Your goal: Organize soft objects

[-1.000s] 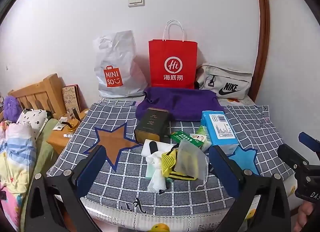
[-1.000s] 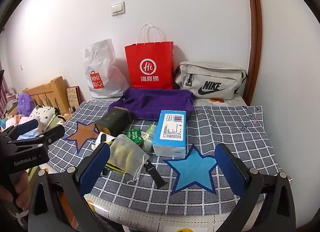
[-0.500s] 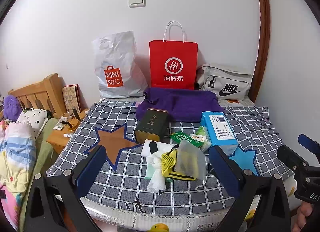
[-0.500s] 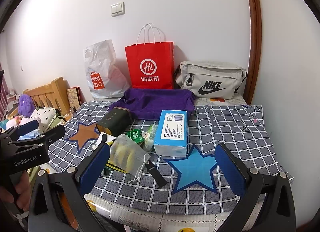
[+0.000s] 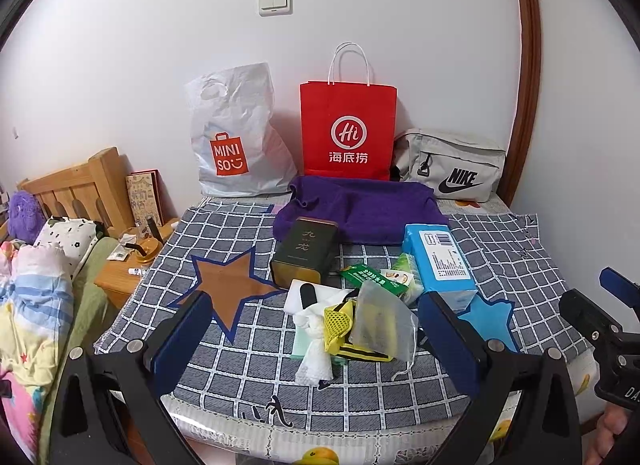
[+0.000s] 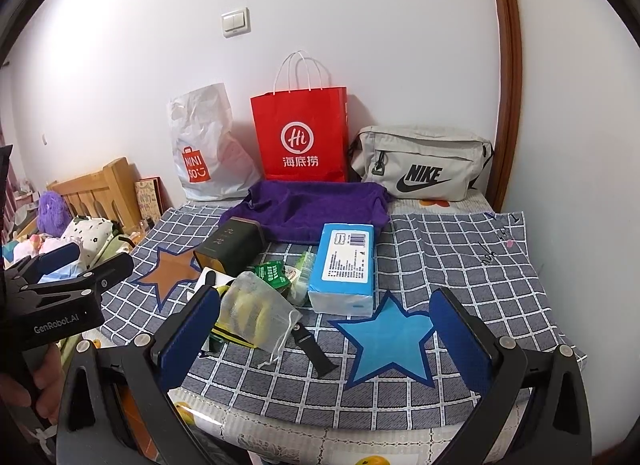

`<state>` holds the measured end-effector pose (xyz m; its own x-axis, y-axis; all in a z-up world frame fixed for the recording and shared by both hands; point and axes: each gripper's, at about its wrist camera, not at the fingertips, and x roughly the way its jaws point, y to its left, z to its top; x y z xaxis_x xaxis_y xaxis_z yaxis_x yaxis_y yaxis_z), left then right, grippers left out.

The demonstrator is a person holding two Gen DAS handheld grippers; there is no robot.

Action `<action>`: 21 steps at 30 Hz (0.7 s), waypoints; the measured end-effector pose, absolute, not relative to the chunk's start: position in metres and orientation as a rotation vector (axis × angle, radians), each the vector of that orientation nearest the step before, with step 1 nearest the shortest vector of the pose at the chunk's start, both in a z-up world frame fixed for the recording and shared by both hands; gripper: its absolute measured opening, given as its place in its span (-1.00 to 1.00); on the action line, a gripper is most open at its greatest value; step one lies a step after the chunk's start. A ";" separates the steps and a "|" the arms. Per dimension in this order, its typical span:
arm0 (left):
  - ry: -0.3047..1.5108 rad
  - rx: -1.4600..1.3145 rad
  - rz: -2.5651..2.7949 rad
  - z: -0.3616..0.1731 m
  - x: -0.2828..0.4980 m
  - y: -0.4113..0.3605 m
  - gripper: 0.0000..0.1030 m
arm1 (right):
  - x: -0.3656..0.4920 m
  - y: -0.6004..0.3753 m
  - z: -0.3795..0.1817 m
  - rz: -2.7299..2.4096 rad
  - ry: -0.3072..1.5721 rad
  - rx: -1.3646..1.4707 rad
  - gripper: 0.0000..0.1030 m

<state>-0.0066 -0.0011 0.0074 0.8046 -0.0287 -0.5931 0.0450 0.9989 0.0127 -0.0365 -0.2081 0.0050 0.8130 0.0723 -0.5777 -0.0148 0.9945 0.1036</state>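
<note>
The left gripper (image 5: 316,341) has its fingers (image 5: 180,337) spread wide, holding nothing; between them lie the mesh drawstring pouch (image 5: 380,323), a yellow net piece (image 5: 340,323) and a white crumpled cloth (image 5: 314,349) on the checked cloth (image 5: 248,377). The right gripper (image 6: 324,339) is likewise wide and empty, the blue star patch (image 6: 390,339) between its fingers (image 6: 460,339). The blue tissue pack (image 6: 346,269) sits just beyond them, the purple towel (image 6: 316,201) farther back.

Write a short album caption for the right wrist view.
Open right hand-held gripper facing a checked cloth cluttered with tissue pack, mesh pouch and bags.
</note>
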 end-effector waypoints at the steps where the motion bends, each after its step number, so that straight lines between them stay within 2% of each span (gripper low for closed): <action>1: 0.634 0.027 -0.040 0.008 -0.007 -0.001 1.00 | -0.037 -0.208 0.005 0.047 0.619 0.096 1.00; 21: 0.633 0.027 -0.038 0.008 -0.008 0.001 1.00 | -0.038 -0.207 0.006 0.048 0.616 0.095 1.00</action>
<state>-0.0077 0.0010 0.0081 0.8058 -0.0276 -0.5916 0.0440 0.9989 0.0133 -0.0379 -0.2070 0.0059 0.8152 0.0733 -0.5745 -0.0165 0.9945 0.1036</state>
